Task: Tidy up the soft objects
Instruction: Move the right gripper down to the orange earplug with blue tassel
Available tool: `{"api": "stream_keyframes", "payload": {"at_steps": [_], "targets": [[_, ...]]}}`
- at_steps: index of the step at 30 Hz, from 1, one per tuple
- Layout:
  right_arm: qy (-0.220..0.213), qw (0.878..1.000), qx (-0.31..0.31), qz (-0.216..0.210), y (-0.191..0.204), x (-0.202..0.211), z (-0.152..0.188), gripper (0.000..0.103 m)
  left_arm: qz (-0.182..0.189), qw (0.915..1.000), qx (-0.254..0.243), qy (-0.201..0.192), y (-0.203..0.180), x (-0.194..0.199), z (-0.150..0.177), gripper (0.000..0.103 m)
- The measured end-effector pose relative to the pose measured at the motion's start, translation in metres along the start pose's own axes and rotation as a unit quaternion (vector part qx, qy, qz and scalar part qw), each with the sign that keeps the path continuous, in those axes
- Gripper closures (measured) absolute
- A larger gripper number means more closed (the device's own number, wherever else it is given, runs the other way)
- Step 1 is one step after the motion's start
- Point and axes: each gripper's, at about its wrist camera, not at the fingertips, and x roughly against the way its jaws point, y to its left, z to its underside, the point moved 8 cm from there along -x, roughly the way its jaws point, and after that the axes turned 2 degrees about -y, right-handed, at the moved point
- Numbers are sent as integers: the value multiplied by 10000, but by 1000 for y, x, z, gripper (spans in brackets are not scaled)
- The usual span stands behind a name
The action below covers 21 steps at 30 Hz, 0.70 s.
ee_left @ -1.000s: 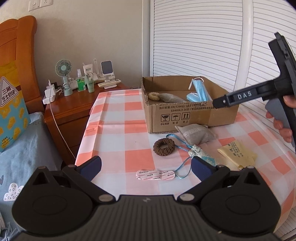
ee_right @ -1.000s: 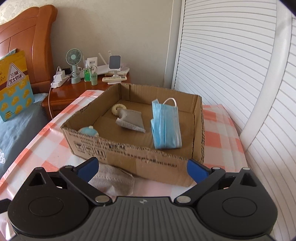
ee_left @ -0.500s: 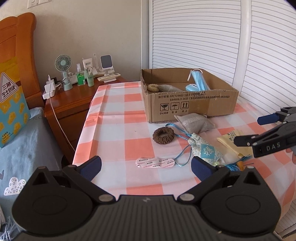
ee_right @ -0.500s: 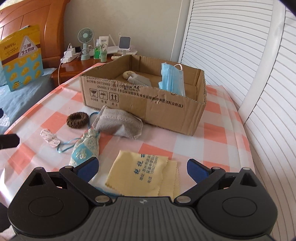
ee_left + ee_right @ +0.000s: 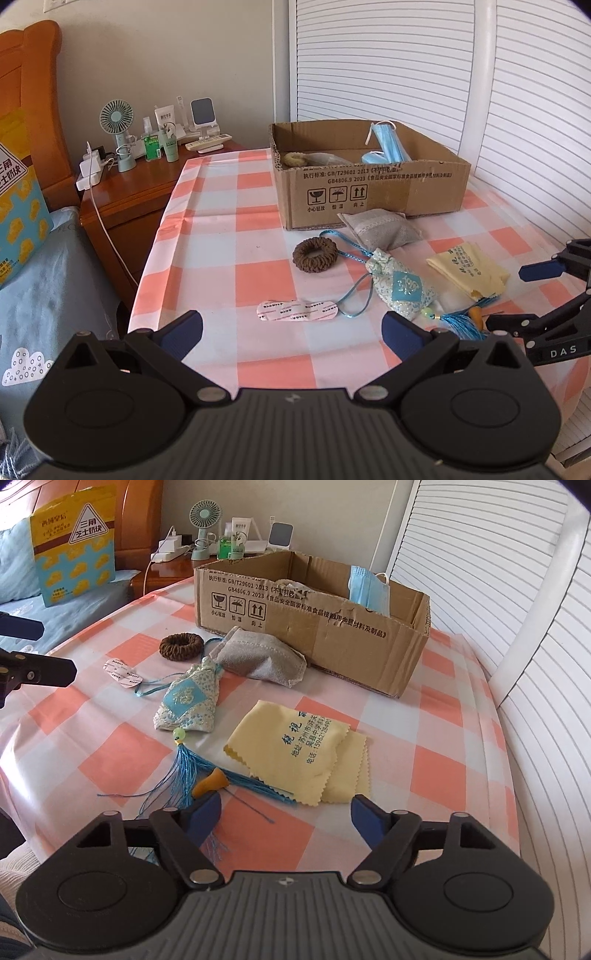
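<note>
A cardboard box (image 5: 373,192) (image 5: 314,624) at the back of the checked table holds a blue face mask (image 5: 386,142) (image 5: 367,590) and a grey pouch. In front lie a grey pouch (image 5: 380,227) (image 5: 264,659), a brown hair tie (image 5: 315,254) (image 5: 181,647), a blue patterned sachet with tassel (image 5: 400,288) (image 5: 190,703), a yellow cloth (image 5: 467,269) (image 5: 306,753) and a white sticker strip (image 5: 297,311) (image 5: 123,674). My left gripper (image 5: 291,332) is open and empty at the table's near edge. My right gripper (image 5: 286,818) is open and empty, low over the tassel and yellow cloth.
A wooden nightstand (image 5: 129,195) with a small fan (image 5: 116,122), bottles and a charger stands left of the table. A bed with a yellow snack bag (image 5: 72,542) is further left. White slatted shutters (image 5: 480,74) run along the right side.
My right gripper has pulled back from above the box and come down low over the yellow cloth and tassel. My left gripper has hardly moved.
</note>
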Motion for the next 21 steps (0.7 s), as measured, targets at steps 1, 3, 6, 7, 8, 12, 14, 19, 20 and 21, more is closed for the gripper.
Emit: {"api": "stream_keyframes", "payload": {"at_steps": [1, 3, 6, 7, 8, 12, 14, 19, 20, 21], "targets": [[-23, 10000, 6, -36, 1, 1, 0, 25, 12, 10000, -6, 9, -1, 0, 0, 1], [-63, 9999, 43, -122, 5, 3, 0, 27, 13, 10000, -20, 20, -2, -1, 1, 1], [-142, 9994, 239, -198, 12, 5, -1, 29, -5, 10000, -20, 45, -2, -2, 1, 1], [-153, 9991, 327, -202, 15, 5, -2, 30, -5, 10000, -11, 57, -2, -3, 1, 1], [-162, 9989, 393, -203, 17, 4, -2, 32, -5, 10000, -3, 70, -2, -3, 2, 1], [-241, 9977, 560, -282, 25, -1, -5, 40, -4, 9999, -16, 114, -4, -6, 2, 1], [-271, 9973, 592, -335, 29, -2, -8, 45, -2, 9999, -30, 131, -4, -6, 3, 1], [-341, 9955, 745, -468, 39, -4, -13, 54, -25, 9999, -29, 168, -3, -8, 4, 1], [-364, 9952, 771, -484, 40, -4, -14, 57, -29, 9998, -23, 175, -3, -8, 4, 1], [-378, 9949, 787, -504, 41, -4, -15, 58, -31, 9998, -17, 185, -3, -8, 4, 1]]}}
